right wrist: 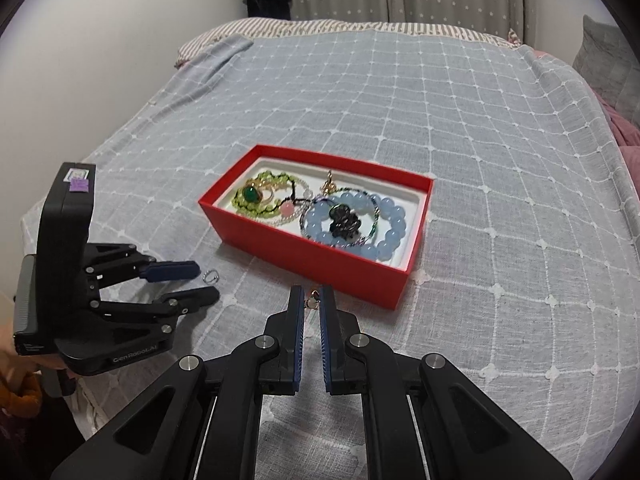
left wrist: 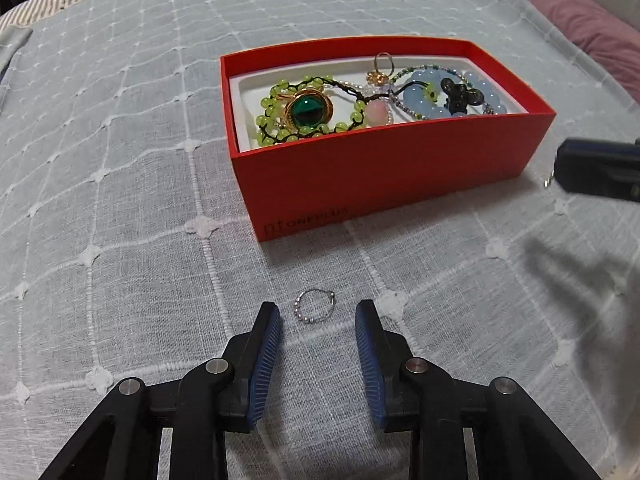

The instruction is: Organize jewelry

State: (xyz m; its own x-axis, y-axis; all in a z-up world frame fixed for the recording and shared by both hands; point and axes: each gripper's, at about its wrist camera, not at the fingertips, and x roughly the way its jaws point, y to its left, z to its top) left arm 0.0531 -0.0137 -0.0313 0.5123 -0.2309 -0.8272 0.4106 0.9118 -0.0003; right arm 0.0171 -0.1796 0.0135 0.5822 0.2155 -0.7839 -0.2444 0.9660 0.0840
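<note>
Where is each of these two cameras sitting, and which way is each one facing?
Left wrist: rides the left claw, looking forward and down along its open fingers at a small beaded ring on the bedspread, the red box beyond.
Right wrist: rides the right claw, closed on a small jewelry piece, facing the box across the bed; the left claw shows at left.
Shared: the red box, the beaded ring, the bedspread, and each other's claw.

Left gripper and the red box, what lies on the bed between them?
Only a small beaded ring on the bedspread, seen in the left wrist view.
</note>
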